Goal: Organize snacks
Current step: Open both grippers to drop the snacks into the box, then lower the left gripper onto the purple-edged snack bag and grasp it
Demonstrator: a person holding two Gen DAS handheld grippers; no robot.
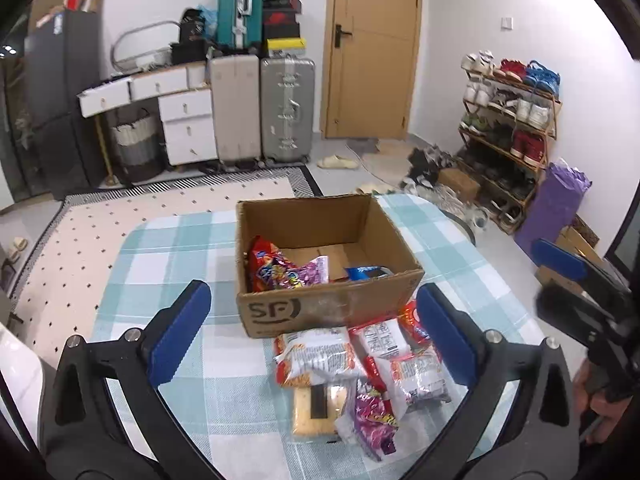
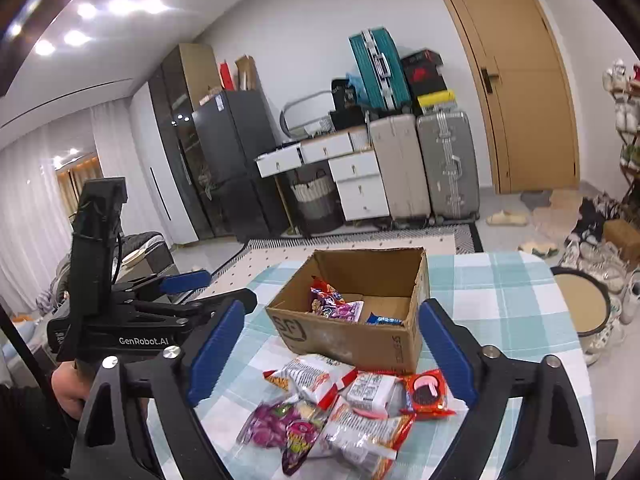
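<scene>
Both my tongs hang above the table [image 1: 192, 240] with its blue-and-white checked cloth, and neither holds a thing. My left gripper [image 1: 316, 332] has its blue pads spread wide, and my right gripper [image 2: 340, 356] is spread too, nothing between the jaws of either. The cardboard box [image 1: 328, 308] sits open on the cloth ahead of me, with a red and purple candy bag [image 1: 280, 270] and a small blue packet [image 1: 366, 272] already inside (tucked along the near wall). The loose snacks [image 2: 344, 408] lie in a heap on the cloth just in front of the box, a red cookie pack [image 2: 428, 394] at the heap's right edge.
</scene>
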